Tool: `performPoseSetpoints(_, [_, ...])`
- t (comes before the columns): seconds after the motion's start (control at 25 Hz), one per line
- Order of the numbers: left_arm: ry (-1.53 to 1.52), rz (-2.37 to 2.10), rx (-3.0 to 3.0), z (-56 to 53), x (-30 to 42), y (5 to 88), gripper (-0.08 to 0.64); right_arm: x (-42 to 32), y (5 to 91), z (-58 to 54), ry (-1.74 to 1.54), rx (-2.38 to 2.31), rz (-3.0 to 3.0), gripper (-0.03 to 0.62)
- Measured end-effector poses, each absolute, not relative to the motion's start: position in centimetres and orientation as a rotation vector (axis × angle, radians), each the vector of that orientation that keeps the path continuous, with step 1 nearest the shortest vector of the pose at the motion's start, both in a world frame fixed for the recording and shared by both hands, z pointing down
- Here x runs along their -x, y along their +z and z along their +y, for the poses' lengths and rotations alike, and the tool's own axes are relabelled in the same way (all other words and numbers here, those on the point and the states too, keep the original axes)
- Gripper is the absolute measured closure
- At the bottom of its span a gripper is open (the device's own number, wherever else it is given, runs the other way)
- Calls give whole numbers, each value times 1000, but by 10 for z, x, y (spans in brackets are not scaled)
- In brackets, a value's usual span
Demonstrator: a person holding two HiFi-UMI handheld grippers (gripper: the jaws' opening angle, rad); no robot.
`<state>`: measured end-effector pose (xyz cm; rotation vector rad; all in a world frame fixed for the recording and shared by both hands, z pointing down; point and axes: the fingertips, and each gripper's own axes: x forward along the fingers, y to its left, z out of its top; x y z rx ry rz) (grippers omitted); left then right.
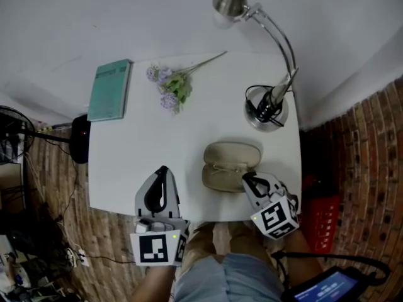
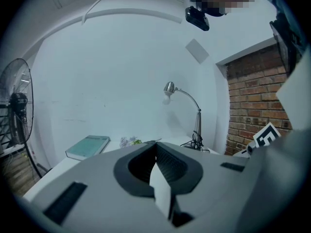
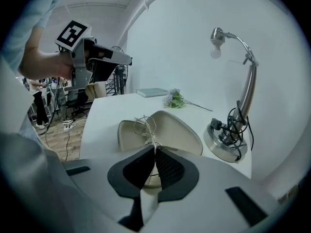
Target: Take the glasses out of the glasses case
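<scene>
Right gripper view, unlike head view, shows right hand-held gripper [image 3: 154, 148] pinching glasses [image 3: 149, 130].

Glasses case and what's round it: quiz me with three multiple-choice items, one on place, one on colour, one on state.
1. Where does the glasses case lie on the table?
A. at the far left corner
B. near the front edge, beside the right gripper
C. hanging over the far edge

2. What colour is the book?
A. teal
B. red
C. black

3. How do the right gripper's jaws stand?
A. wide apart, empty
B. shut on the case's lid
C. shut on the glasses

Answers:
1 B: the head view shows the open case at the near right, with the gripper's tips at its edge.
2 A: its cover is blue-green in the head view.
3 C: the right gripper view shows the tips pinching the thin wire frame above the case.
</scene>
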<state>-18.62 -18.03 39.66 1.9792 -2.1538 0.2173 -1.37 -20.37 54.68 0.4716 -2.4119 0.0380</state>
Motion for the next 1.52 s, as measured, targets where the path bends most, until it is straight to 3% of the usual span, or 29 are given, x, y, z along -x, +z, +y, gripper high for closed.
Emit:
performPoseSetpoints(0.8, [174,-2208,-2091,-185,178,345,554,3,460,-245,15,-748,-2569,561])
performPoseSetpoints(1.52, [-19,-2324,-2276,-216,173,250,554,-8,294,-278,-229,-1085,-2816,563])
